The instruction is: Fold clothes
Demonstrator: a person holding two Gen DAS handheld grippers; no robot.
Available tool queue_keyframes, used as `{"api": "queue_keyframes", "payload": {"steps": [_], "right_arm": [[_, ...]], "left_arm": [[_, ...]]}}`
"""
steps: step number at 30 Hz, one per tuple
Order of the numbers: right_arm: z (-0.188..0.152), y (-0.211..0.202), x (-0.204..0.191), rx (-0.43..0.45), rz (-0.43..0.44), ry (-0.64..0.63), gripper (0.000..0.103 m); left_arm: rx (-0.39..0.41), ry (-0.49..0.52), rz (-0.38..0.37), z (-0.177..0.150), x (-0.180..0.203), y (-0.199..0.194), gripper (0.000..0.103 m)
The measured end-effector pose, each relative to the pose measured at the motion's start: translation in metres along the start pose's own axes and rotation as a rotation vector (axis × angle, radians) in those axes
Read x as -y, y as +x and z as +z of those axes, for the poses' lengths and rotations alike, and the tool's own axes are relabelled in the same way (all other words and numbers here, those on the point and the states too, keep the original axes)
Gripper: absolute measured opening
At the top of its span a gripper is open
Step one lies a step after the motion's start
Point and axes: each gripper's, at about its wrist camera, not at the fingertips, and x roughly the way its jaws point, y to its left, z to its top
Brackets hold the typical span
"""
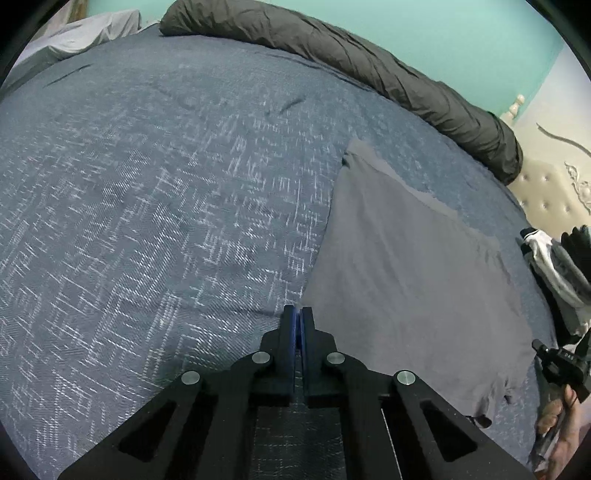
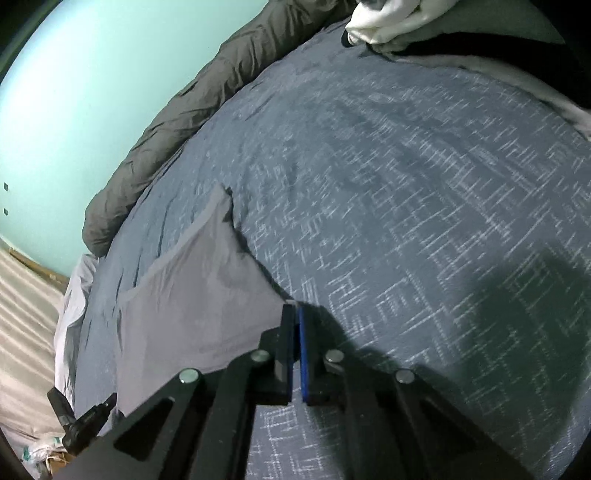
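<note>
A plain grey garment (image 1: pixel 406 266) lies flat on the blue patterned bedspread (image 1: pixel 147 184). My left gripper (image 1: pixel 298 312) sits at the garment's near left corner, jaws together, with the cloth's corner pinched at the tips. In the right wrist view the same garment (image 2: pixel 192 295) spreads to the left. My right gripper (image 2: pixel 297 308) is shut at its near right corner, where the cloth meets the fingertips. Part of the right gripper's body (image 1: pixel 557 363) and the hand (image 1: pixel 565 424) holding it show at the left view's right edge.
A rolled dark grey duvet (image 1: pixel 369 62) runs along the teal wall behind the bed. A pile of white and black clothes (image 1: pixel 554 266) (image 2: pixel 388 18) lies beside the garment near a tufted headboard (image 1: pixel 546 192). A pale sheet (image 1: pixel 92 33) lies at the far left.
</note>
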Motion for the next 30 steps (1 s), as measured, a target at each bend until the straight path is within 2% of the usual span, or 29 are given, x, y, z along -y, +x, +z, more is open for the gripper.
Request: {"api": "queue_keyframes", "payload": {"steps": [4,9,11,17,20,21,24,28,30], "right_arm": [[0.001,0.004,-0.003,0.001,-0.008,0.007,0.002],[0.0,0.007,0.001,-0.01,-0.006,0.021,0.002],[-0.001,0.006,0.001,-0.012,-0.01,0.02,0.002],[-0.002,0.008,-0.003,-0.01,-0.022,0.006,0.002],[-0.002,0.007,-0.004,-0.01,-0.028,0.008,0.003],[-0.002,0.005,-0.007,-0.005,-0.042,0.0,0.007],[-0.006,-0.009,-0.015,0.029,-0.094,-0.044,0.033],[-0.024,-0.032,-0.031,0.064,-0.074,-0.074,0.035],[-0.036,-0.034,-0.04,0.037,-0.026,-0.091,0.035]], "left_arm": [[0.016,-0.028,-0.004,0.003,-0.004,-0.004,0.002],[-0.022,-0.043,-0.018,0.0,-0.001,0.002,0.002],[-0.013,-0.038,-0.023,0.0,0.002,-0.001,0.002],[0.02,-0.038,0.035,0.006,0.006,-0.006,0.003],[0.063,0.006,0.06,0.008,0.017,-0.018,0.012],[0.072,0.017,0.058,0.009,0.019,-0.02,0.017],[0.063,0.046,0.009,0.006,0.031,-0.022,0.028],[-0.004,0.113,-0.094,-0.023,0.071,-0.021,0.035],[-0.044,0.156,-0.136,-0.039,0.096,-0.017,0.037]]}}
